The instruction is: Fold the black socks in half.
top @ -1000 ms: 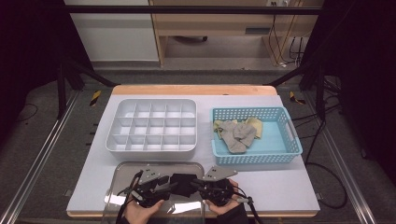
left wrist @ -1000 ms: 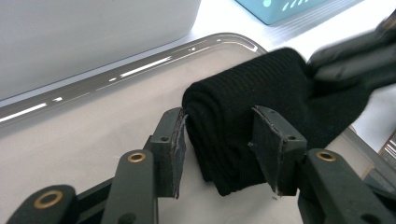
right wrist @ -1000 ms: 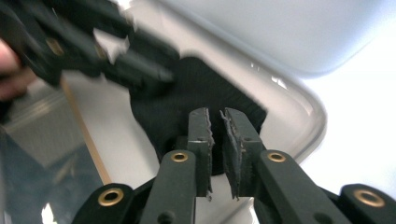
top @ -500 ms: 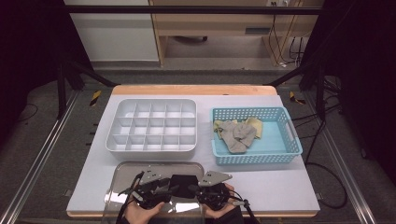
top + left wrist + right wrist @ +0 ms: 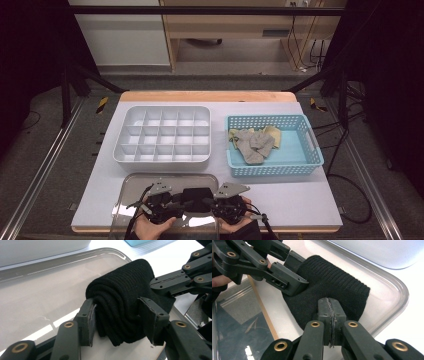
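A black sock, partly rolled, lies on a clear tray at the table's front edge. My left gripper comes at it from the left. Close up, the roll bulges between that gripper's jaws, both pads touching it; they have just been opening a little around it. My right gripper is shut, and its joined tips rest on the sock's flat ribbed end. I cannot tell whether fabric is pinched there. It faces the left gripper across the sock.
Behind the tray stands a white box of several compartments. To its right is a blue basket holding grey and yellowish socks. Bare white tabletop lies right of the tray. The table's front edge runs just under my hands.
Both hands stay at the tray's front with the black sock between the grippers. The right one has shifted only slightly.
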The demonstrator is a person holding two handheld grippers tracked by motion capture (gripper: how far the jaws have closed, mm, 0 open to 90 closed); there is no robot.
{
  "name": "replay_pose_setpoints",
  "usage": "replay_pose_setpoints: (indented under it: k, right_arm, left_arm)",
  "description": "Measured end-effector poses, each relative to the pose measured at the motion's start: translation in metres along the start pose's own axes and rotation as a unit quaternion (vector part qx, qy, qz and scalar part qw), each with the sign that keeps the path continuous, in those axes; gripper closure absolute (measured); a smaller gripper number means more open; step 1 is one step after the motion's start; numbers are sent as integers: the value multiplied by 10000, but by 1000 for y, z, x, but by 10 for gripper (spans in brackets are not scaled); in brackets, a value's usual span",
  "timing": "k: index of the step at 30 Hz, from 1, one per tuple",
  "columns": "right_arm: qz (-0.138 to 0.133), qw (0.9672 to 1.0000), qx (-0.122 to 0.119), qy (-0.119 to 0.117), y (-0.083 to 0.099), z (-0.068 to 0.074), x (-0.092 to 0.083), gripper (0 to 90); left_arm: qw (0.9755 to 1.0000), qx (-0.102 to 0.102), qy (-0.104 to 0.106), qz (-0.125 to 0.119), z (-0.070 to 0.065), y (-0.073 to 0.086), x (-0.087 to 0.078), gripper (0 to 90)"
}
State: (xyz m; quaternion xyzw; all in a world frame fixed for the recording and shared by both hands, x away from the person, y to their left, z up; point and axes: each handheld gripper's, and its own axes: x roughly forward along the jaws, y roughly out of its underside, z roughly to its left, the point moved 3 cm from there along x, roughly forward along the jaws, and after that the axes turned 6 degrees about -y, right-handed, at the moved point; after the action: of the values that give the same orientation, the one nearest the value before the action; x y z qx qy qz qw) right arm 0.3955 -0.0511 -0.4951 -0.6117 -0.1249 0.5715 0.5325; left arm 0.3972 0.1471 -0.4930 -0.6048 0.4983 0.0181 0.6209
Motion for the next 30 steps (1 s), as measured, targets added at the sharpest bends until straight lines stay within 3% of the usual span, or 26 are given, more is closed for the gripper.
replay_pose_setpoints:
  k: [4, 6, 7, 13, 17, 22, 26, 30]
  right_arm:
    - [5, 10000, -1, 7, 0, 0, 0, 897]
    - [8, 10000, -3, 4, 0, 0, 0, 897]
    - [10, 10000, -5, 4, 0, 0, 0, 897]
    - [22, 10000, 10, 29, 1, -2, 1, 898]
    - [17, 10000, 63, 31, 1, -3, 1, 898]
    - [1, 10000, 80, 34, 1, -3, 0, 897]
    - [-17, 10000, 85, 26, 0, -4, -3, 879]
    - [-312, 9995, 54, 50, -6, -6, -16, 824]
  left_arm:
    - [9998, 2, -204, 3, 3, -3, 1, 370]
    - [9997, -106, -214, 52, 7, -2, 3, 301]
    - [9998, -183, -100, 55, 7, -1, 5, 293]
    - [9992, -239, 304, 107, 1, 0, 8, 385]
    - [9984, -328, 432, 153, -2, -1, 6, 502]
    - [9985, -339, 430, 22, -6, -4, 0, 669]
    - [9984, -323, 451, -89, -9, -7, -5, 696]
    - [9989, -203, 373, -217, -10, -14, -15, 699]
